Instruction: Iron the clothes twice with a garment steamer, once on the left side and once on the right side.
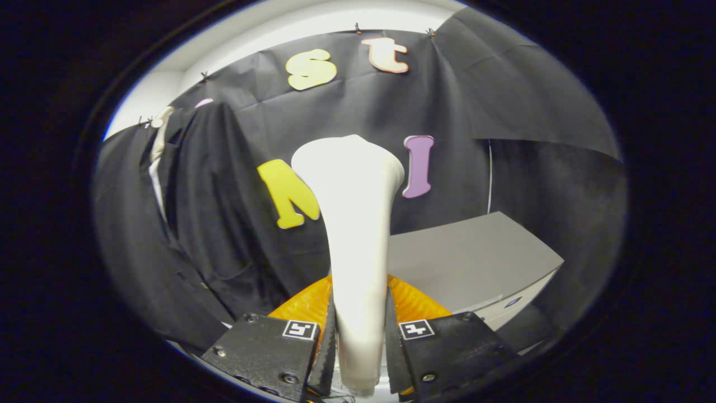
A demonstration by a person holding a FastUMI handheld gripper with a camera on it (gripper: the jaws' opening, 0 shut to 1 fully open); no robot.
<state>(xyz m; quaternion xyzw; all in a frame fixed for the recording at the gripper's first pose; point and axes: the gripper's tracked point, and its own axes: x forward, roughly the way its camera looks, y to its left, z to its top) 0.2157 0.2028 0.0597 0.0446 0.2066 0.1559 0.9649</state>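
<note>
A white garment steamer stands upright between my fingers, its wide head pointing up and away from me. My gripper is shut on the steamer's narrow handle, both fingers pressing its sides. A dark garment hangs on a pale hanger beyond the fingers to the left, against the black cloth wall. The steamer head is apart from the garment, to its right.
An orange plate lies just beyond the fingers, under the steamer. A grey box sits to the right behind it. Black cloth closes the booth behind everything.
</note>
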